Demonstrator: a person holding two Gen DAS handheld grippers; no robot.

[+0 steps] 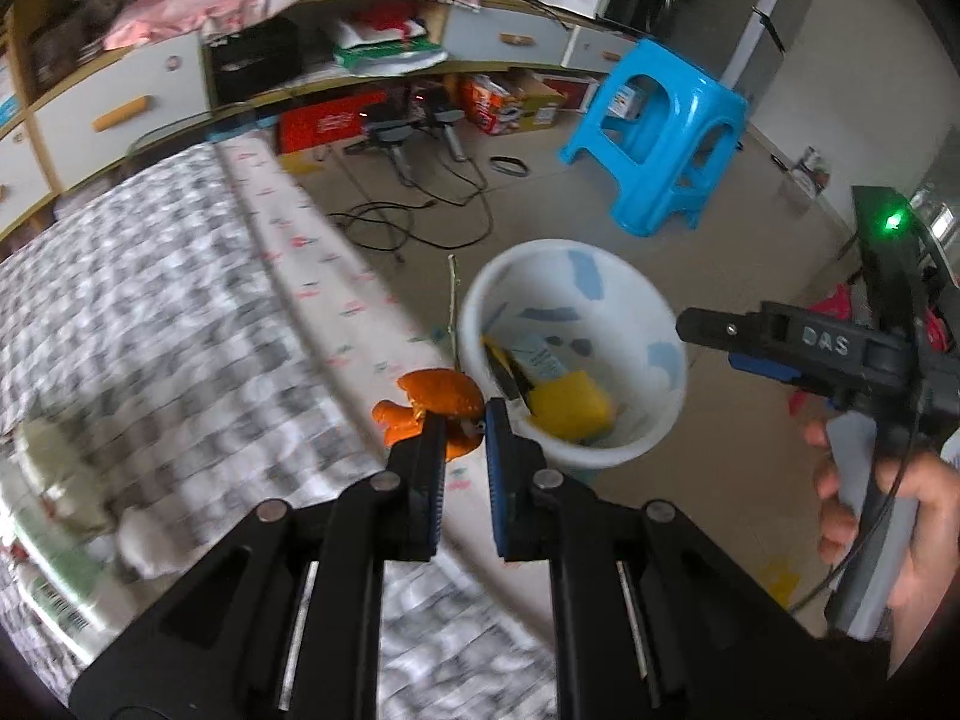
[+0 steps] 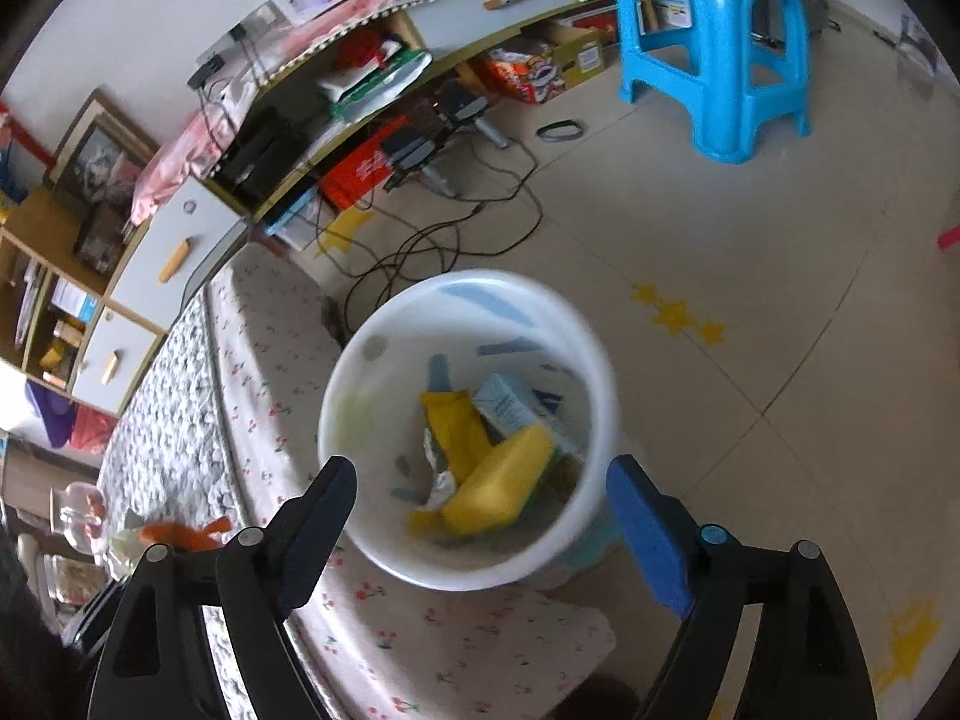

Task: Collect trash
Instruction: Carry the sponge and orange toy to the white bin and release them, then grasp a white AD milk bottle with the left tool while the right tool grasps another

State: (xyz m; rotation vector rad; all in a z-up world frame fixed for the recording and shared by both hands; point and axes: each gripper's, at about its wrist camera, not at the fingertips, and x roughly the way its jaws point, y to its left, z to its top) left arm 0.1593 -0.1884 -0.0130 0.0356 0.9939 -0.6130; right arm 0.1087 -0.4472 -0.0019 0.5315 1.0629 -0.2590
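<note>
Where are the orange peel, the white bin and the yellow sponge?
orange peel (image 1: pixel 441 391), left wrist view, on its upper curved skin.
white bin (image 2: pixel 591 384), right wrist view, on its right rim.
yellow sponge (image 2: pixel 501 480), right wrist view, on its top face.

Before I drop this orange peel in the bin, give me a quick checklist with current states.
1. Peel held: the left claw is shut on the peel, pinched at its tips. Ok.
2. Peel over the bin: in the left wrist view it sits beside the near rim, not over the opening. Not ok.
3. Bin has room: sponge and other trash lie at the bottom, with space above. Ok.
4. Right claw out of the drop path: it is open and hangs above the bin mouth. Not ok.
5. Grip firmness: only an edge of the peel is pinched. Cannot tell.
</note>
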